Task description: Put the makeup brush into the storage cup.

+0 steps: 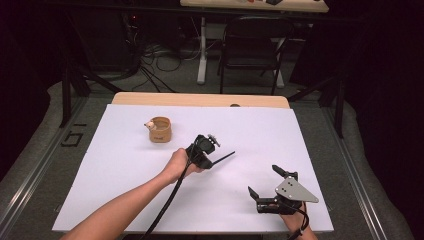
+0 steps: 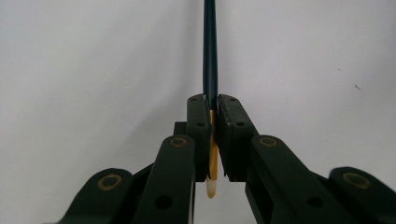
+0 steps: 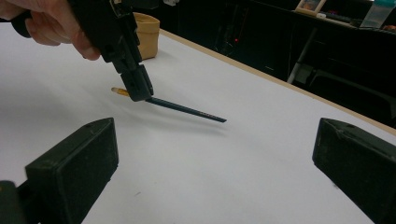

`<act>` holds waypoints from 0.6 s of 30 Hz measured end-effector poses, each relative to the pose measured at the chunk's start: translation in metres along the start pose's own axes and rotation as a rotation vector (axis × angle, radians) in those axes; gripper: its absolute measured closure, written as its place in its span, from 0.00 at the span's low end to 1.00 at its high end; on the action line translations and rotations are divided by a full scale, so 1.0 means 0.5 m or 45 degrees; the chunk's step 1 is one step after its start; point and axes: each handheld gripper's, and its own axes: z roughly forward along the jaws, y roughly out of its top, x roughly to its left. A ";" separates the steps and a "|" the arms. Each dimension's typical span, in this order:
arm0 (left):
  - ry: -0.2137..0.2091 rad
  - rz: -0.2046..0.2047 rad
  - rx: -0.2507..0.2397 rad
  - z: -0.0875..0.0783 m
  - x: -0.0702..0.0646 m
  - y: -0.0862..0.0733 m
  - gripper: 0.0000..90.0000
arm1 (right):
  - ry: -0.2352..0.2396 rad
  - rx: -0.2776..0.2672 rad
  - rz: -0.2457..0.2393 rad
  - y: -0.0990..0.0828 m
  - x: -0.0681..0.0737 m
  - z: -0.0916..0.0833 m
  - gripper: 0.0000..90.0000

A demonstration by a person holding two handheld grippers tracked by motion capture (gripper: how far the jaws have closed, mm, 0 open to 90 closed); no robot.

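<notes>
Currently, per item:
left gripper [image 1: 212, 160]: jaws pressed together on a pencil, pinching it near its eraser end; held above the white sheet by the left hand [image 1: 176, 164], around the middle of the table.
pencil [image 2: 210, 56]: dark shaft, gold band and pale eraser. In the left gripper view the shaft runs straight out past the jaw tips and the eraser end pokes out behind the pads. In the right gripper view [image 3: 187, 109] it slopes slightly down, tip off the sheet, shadow underneath.
right gripper [image 1: 272, 186]: jaws spread wide, nothing between them; low over the near right part of the sheet, well apart from the pencil.
right gripper pads [image 3: 74, 168]: both black pads frame bare sheet in the right gripper view.
cup [image 1: 160, 129]: tan, standing upright on the far left part of the sheet, a small pale thing at its rim; clear of both grippers.
sheet [image 1: 125, 160]: white, covers most of the wooden table [image 1: 200, 99].
</notes>
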 end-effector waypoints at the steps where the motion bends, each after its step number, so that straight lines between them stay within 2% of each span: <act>1: 0.000 0.003 0.004 -0.002 0.001 -0.001 0.93 | 0.000 0.001 0.000 0.000 0.000 0.000 0.00; 18: -0.012 0.063 -0.014 -0.033 -0.001 -0.033 0.93 | 0.007 0.010 0.001 0.000 0.001 0.001 0.00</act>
